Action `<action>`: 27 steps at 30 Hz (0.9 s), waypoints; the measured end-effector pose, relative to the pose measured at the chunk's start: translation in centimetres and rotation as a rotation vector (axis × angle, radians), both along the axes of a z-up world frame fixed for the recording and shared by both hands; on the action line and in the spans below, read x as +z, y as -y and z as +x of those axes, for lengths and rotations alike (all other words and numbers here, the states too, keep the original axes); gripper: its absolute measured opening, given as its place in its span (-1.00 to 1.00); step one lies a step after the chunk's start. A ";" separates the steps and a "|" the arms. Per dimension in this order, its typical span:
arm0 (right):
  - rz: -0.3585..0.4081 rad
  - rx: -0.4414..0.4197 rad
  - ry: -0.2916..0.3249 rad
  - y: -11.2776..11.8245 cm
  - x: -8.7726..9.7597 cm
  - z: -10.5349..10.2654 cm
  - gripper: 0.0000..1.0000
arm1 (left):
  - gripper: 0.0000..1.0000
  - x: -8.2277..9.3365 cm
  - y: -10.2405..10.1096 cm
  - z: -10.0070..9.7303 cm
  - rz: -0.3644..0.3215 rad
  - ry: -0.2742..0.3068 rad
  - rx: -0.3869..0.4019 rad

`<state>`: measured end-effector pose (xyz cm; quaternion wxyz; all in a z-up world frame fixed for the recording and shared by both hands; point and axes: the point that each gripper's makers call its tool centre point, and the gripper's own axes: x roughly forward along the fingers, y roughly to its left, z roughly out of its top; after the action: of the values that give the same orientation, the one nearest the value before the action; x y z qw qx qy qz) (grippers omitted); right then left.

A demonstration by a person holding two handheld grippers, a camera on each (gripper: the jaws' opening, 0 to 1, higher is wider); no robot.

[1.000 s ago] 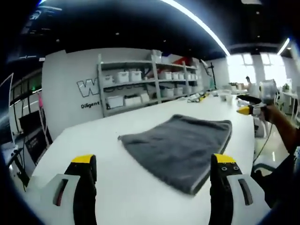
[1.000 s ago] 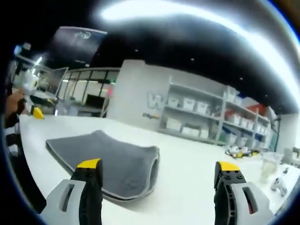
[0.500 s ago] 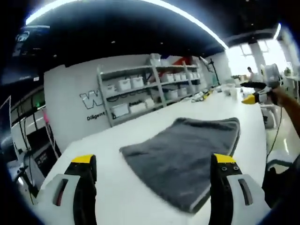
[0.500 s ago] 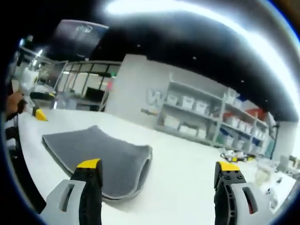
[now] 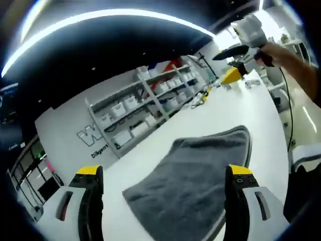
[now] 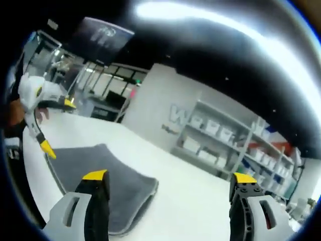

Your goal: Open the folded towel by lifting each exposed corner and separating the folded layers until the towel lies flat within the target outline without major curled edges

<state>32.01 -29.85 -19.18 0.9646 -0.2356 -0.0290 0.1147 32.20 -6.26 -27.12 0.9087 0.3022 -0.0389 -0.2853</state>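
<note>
A folded grey towel (image 5: 193, 175) lies flat on the white table (image 5: 210, 115), its thick folded edge toward the right. My left gripper (image 5: 165, 173) hovers over its near end, open, nothing between the jaws. In the left gripper view, the right gripper (image 5: 229, 64) hangs high at the upper right in a person's hand (image 5: 281, 50), jaws apart. In the right gripper view the towel (image 6: 95, 173) sits at lower left, its rounded fold facing right. My right gripper (image 6: 169, 176) stands open above the table beside that fold. The left gripper (image 6: 56, 125) hovers open over the towel's far left edge.
Metal shelves (image 5: 150, 98) with white bins line a wall with large lettering, seen again as shelves (image 6: 220, 143) in the right gripper view. Small items (image 5: 248, 83) stand at the table's far end. The table's edge (image 5: 286, 130) drops off at the right; windows (image 6: 100, 95) lie behind.
Both cameras have risen and tilted, so the scene has shifted. Each gripper now appears higher and closer in the other's view. The towel lies as before.
</note>
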 end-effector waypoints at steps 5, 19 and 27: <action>-0.019 0.020 0.009 -0.2 1.0 -0.1 0.99 | 1.00 -0.1 1.8 -0.9 0.019 0.002 -0.044; 0.024 0.119 -0.026 -1.3 1.2 1.0 0.99 | 1.00 0.3 3.9 -1.4 0.128 0.059 -0.034; 0.018 0.187 -0.087 -1.9 2.0 3.2 0.99 | 1.00 -0.1 6.0 -2.3 0.164 0.075 -0.067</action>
<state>35.23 -27.98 -17.22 0.9521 -0.2179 -0.0101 0.2141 29.90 -12.26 -27.23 0.8688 0.3847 -0.0595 -0.3061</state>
